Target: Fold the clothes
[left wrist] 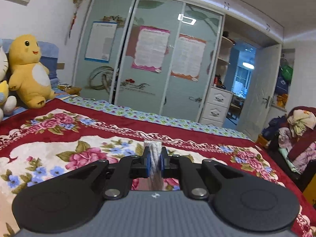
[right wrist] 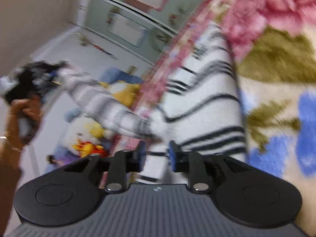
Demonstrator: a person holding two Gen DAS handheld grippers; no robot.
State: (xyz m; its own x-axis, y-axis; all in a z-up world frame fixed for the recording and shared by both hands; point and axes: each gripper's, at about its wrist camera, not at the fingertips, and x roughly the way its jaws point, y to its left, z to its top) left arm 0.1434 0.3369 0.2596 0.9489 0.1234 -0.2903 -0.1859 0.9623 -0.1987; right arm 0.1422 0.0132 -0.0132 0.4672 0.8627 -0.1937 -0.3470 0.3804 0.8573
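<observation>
The garment is white with thin black stripes (right wrist: 205, 106); in the right wrist view it lies on the floral blanket (right wrist: 276, 63) and a sleeve stretches left and up to my left gripper (right wrist: 42, 75), held in a hand. My right gripper (right wrist: 157, 154) is tilted sideways with its jaws partly closed around a fold of the striped cloth. In the left wrist view my left gripper (left wrist: 155, 163) is shut on a bunched strip of the same white cloth (left wrist: 153, 150), lifted above the blanket (left wrist: 83, 138). The right wrist view is motion-blurred.
A yellow plush toy (left wrist: 29, 73) and a white one sit at the bed's head on the left. Sliding wardrobe doors (left wrist: 150, 59) stand behind the bed. A white drawer unit (left wrist: 216, 106), an open door (left wrist: 256, 90) and a pile of clothes on a chair (left wrist: 298, 134) are on the right.
</observation>
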